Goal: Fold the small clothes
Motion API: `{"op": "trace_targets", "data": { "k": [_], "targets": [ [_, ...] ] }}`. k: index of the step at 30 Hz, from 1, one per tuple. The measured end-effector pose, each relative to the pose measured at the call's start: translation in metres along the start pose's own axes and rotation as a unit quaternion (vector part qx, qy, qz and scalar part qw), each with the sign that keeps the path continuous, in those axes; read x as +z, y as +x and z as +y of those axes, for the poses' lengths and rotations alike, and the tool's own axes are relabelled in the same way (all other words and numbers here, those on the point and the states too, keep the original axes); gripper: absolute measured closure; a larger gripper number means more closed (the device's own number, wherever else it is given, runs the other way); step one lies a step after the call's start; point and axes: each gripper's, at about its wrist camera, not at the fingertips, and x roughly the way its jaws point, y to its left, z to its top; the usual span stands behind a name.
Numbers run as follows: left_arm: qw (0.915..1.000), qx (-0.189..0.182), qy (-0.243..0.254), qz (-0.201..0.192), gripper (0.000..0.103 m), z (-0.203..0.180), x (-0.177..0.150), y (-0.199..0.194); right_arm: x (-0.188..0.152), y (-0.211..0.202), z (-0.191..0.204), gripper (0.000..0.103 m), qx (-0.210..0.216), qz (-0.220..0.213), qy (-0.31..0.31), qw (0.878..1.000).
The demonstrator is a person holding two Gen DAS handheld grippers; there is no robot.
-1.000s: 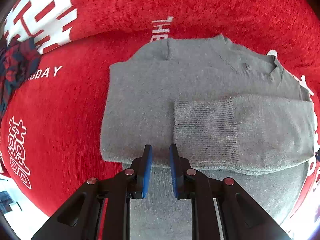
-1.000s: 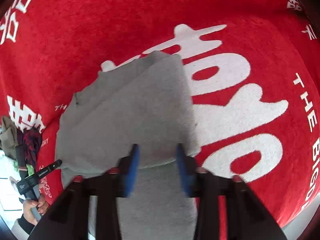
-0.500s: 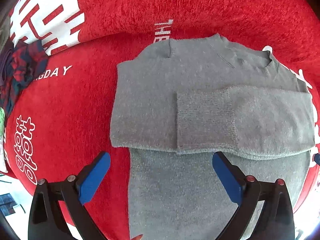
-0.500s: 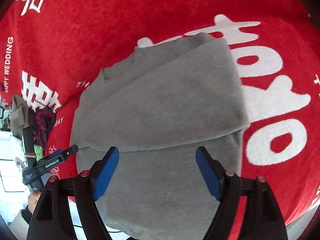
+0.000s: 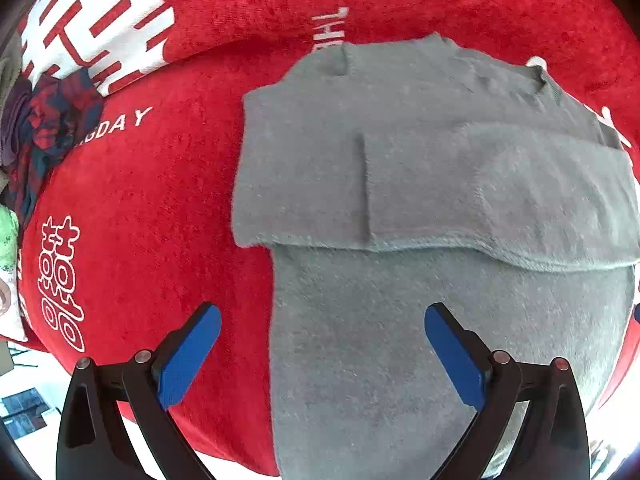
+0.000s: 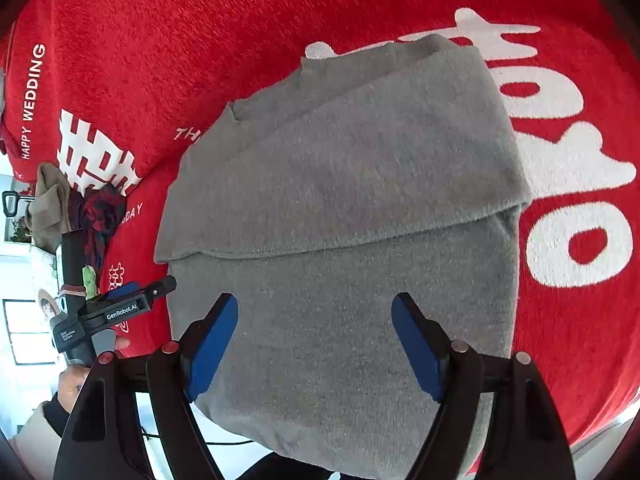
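A grey knitted sweater lies flat on the red cloth, its sleeves folded across the chest and its hem end toward me. My left gripper hovers open above the sweater's lower left edge, nothing between its blue pads. In the right wrist view the same sweater fills the middle, and my right gripper stands open over its lower body, touching nothing. The left gripper shows at the left of that view, held by a hand.
A red cloth with white lettering covers the surface. A crumpled dark red and blue garment and a beige one lie in a pile at the far left. The cloth's near edge runs just below the grippers.
Both grippers were nearly shut at the folded sleeve edge; both have opened wide, let go of the sweater and drawn back toward its hem.
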Motion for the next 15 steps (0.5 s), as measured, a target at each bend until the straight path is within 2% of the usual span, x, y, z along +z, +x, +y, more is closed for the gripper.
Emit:
{"op": "trace_targets", "data": {
  "k": [9, 15],
  "targets": [
    [0.9997, -0.018, 0.008, 0.012, 0.001, -0.023, -0.005, -0.006, -0.001, -0.003, -0.016, 0.021, 0.01, 0.008, 0.011, 1.0],
    [0.9997, -0.015, 0.01, 0.015, 0.001, -0.042, -0.011, -0.011, 0.003, -0.006, -0.027, 0.021, 0.019, 0.017, 0.013, 1.0]
  ]
}}
